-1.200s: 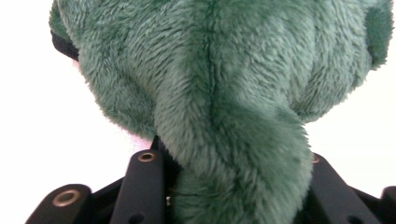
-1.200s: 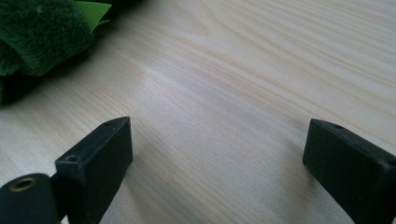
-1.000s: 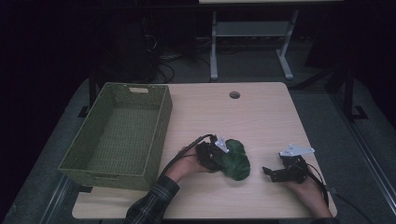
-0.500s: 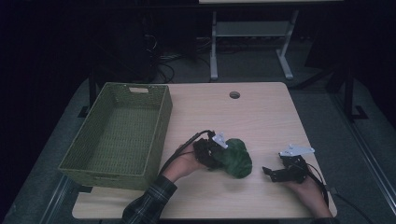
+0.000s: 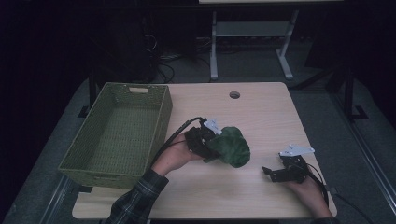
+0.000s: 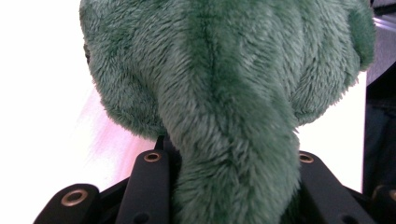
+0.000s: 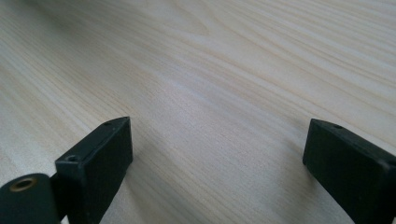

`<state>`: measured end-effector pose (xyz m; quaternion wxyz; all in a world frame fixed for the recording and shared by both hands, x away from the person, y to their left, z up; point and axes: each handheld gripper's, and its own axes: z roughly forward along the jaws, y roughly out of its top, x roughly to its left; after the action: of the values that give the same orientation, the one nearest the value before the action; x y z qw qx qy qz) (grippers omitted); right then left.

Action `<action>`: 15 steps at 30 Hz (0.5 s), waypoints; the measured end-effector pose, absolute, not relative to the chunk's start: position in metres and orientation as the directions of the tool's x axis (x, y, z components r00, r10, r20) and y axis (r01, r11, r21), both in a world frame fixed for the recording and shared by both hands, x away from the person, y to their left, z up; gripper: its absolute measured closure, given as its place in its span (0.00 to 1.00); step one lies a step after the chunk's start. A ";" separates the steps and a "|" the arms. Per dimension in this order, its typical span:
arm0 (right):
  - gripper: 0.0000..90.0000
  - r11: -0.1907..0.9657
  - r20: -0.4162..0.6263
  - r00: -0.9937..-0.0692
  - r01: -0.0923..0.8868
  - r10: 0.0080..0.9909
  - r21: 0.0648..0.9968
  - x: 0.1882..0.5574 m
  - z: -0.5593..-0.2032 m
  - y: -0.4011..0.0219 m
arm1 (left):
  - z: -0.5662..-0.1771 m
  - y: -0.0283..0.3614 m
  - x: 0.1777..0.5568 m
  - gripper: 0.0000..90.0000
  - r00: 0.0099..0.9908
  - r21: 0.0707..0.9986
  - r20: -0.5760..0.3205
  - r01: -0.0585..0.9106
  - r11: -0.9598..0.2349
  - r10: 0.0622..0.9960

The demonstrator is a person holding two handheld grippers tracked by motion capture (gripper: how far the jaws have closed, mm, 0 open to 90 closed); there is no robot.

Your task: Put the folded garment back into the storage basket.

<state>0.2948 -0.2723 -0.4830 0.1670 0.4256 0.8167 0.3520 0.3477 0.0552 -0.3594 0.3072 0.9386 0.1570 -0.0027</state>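
Where the green plush toy sits mid-table, just right of the woven basket, the left claw pinches its fur tight from nine o'clock. Toward four o'clock, well apart, the right claw rests spread wide on bare table, holding nothing.

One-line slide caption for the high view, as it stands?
Left gripper shut on a green plush toy beside a woven green basket; right gripper open on the wooden table.
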 end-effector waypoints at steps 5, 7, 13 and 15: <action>0.09 0.390 0.027 -0.581 0.578 0.813 0.717 0.295 -0.483 -0.272 | -0.341 0.067 0.349 0.71 0.941 0.591 -0.088 0.314 -0.743 0.328; 0.09 0.389 0.027 -0.581 0.578 0.813 0.717 0.295 -0.483 -0.272 | -0.334 0.073 0.350 0.71 0.939 0.596 -0.086 0.317 -0.738 0.334; 0.09 0.390 0.027 -0.582 0.578 0.813 0.717 0.295 -0.483 -0.272 | -0.318 0.094 0.352 0.71 0.925 0.608 -0.058 0.330 -0.722 0.375; 0.09 0.390 0.027 -0.582 0.578 0.813 0.717 0.295 -0.483 -0.272 | -0.316 0.098 0.352 0.71 0.922 0.608 -0.052 0.334 -0.720 0.383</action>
<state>0.2948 -0.2723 -0.4830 0.1670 0.4258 0.8166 0.3520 0.3524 0.0981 -0.3164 0.3203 0.9265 0.1935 0.0386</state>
